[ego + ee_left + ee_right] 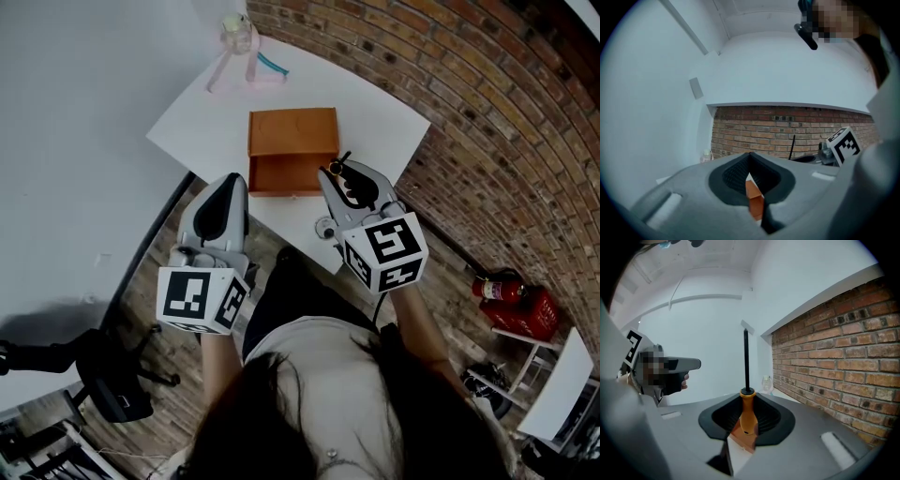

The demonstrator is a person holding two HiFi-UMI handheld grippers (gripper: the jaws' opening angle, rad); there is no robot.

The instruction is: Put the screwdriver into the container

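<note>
While the head view is hiding the handle, the right gripper view is showing the right gripper [746, 423] pinching the screwdriver [748, 411] upright by the box's [291, 131] near corner. Jaws pressed together, the left gripper [233, 182] is hovering at the table's [380, 117] near edge, beside the box.

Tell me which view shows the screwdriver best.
The right gripper view: the screwdriver stands upright, its orange handle clamped between the jaws of the right gripper, with the black shaft fully visible. The head view shows only a small dark piece at that gripper's tip. The left gripper view shows just a thin dark shaft.
</note>
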